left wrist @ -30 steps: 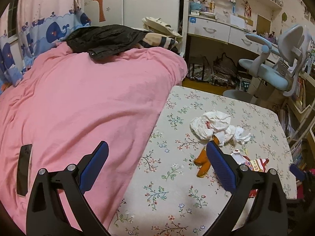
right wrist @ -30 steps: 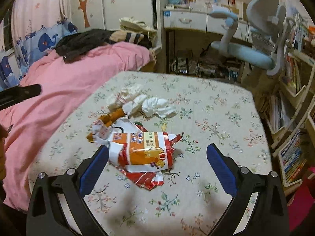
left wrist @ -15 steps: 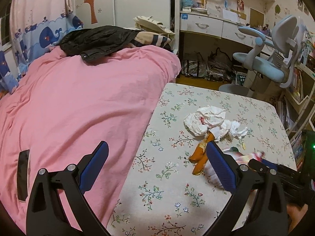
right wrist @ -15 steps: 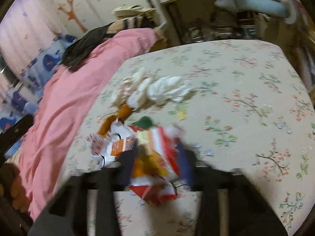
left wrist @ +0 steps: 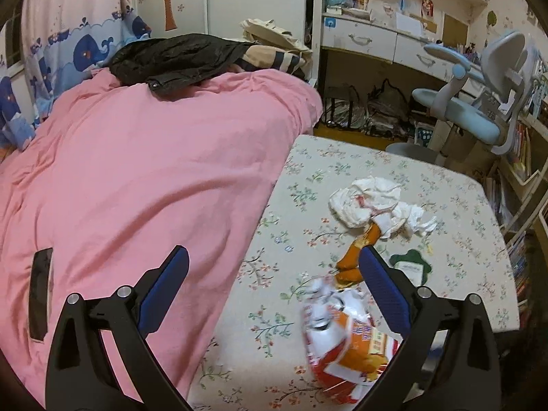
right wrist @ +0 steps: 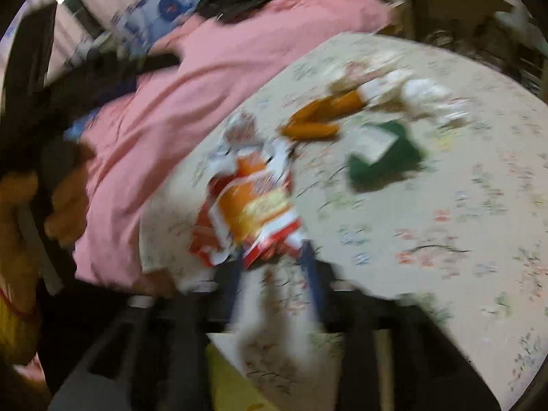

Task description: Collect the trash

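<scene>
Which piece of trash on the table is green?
The flat green wrapper with a pale label, lying between the orange peel and white tissues. The snack bag is red-orange.

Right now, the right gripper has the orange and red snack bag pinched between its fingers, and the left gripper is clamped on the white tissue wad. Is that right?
Half right. The right gripper does pinch the snack bag, though its view is blurred. The left gripper is not on the tissue wad: the left wrist view shows its jaws wide apart and holding nothing, with the tissue lying farther off on the floral table.

Floral-cloth table (left wrist: 342, 171): crumpled tissues (left wrist: 370, 202), orange peels (left wrist: 356, 257), green wrapper (left wrist: 411, 263).
</scene>
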Available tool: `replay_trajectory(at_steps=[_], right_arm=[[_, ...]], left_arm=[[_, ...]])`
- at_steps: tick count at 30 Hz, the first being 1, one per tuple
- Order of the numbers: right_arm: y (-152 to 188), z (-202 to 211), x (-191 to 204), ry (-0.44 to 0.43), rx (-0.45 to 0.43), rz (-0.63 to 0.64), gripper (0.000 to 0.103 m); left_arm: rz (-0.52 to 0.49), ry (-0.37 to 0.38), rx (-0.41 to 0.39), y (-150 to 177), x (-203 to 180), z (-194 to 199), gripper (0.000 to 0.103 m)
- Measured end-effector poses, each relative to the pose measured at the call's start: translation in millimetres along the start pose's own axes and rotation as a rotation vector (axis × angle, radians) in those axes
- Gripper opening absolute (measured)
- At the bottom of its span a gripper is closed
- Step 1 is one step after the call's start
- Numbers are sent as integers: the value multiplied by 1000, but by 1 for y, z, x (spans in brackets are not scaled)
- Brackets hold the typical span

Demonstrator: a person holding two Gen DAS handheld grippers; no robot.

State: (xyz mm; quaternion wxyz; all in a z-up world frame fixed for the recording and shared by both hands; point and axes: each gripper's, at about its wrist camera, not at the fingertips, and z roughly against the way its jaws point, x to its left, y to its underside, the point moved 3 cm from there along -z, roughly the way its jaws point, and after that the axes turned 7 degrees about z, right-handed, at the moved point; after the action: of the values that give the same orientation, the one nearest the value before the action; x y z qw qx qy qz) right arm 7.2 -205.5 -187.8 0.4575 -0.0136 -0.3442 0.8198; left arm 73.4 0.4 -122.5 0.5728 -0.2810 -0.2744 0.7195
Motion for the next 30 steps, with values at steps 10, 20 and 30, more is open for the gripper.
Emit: replay_trajectory(at_steps=[10,20,30], right_arm=[[-24,5,-42,218,-161,-209,60],[-34,-5,-64,279,-138,-323,60],[-39,-23,-64,306,-83,-285,60]], left_arm=[[-38,39,273,45,-12,-42,96],[-55,124,405,81,-45,-76,72],[-147,165,211,39,-38,-35,16]])
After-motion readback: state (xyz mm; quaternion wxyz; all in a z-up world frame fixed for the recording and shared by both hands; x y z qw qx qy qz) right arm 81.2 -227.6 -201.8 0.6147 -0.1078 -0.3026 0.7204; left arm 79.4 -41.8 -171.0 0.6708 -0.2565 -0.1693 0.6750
